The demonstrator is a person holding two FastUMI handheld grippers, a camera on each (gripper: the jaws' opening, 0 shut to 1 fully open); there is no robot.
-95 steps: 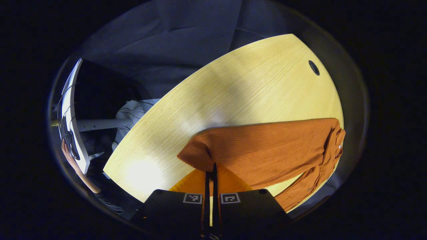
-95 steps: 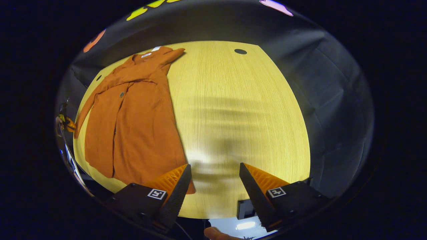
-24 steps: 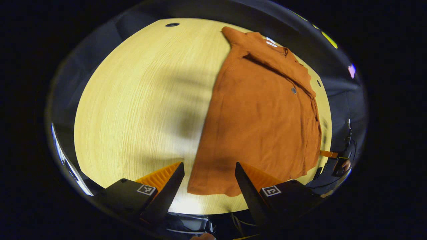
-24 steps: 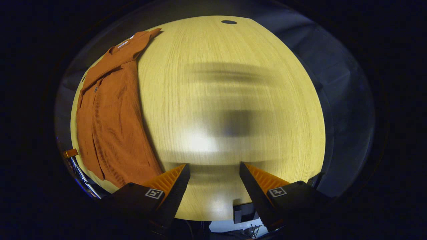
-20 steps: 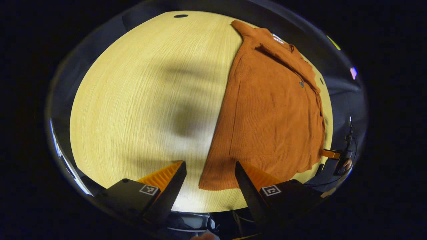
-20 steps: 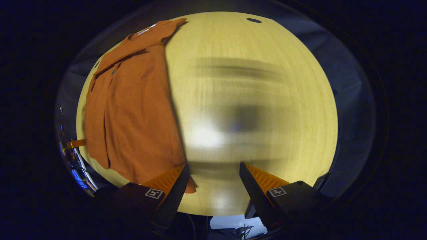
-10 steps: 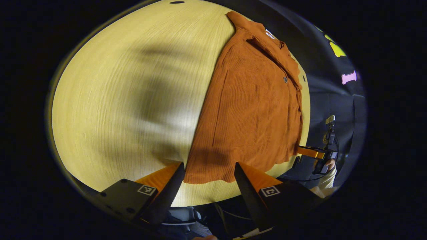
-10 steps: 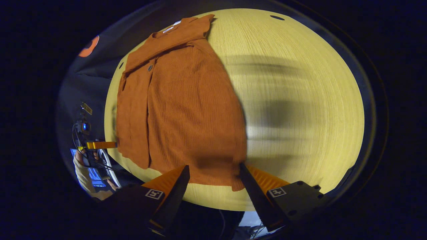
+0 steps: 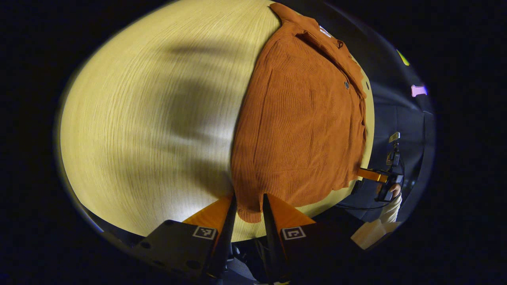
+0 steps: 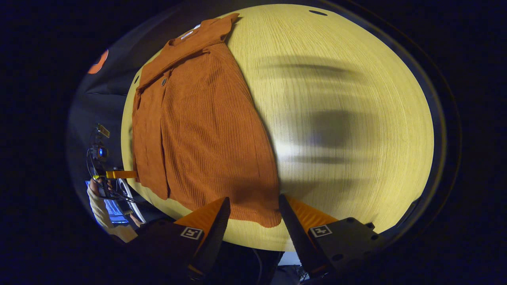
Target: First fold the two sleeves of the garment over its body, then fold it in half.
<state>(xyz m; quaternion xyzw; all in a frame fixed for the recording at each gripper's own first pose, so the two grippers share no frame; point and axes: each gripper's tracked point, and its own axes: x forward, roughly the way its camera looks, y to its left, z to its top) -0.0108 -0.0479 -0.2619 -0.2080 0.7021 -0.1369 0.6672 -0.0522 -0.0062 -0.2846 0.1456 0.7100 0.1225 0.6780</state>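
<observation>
Since half a second ago I've narrowed left gripper (image 9: 247,206) around rust-orange ribbed shirt's (image 9: 301,118) hem corner at wooden table's (image 9: 138,130) near edge, right gripper (image 10: 251,209) spread astride the other corner, long axis running away.

Bare table (image 10: 348,118) beside the garment (image 10: 206,130) (nothing blocks passage).

pale wooden table (image 9: 138,118) with a dark round hole (image 10: 318,12).

Garment (image 9: 305,130): rust-orange, fine vertical ribbing, dark round button (image 9: 346,84), white neck label (image 10: 187,35). Table (image 9: 138,118): pale yellow wood grain, one dark round hole (image 10: 317,12) near the far edge.
</observation>
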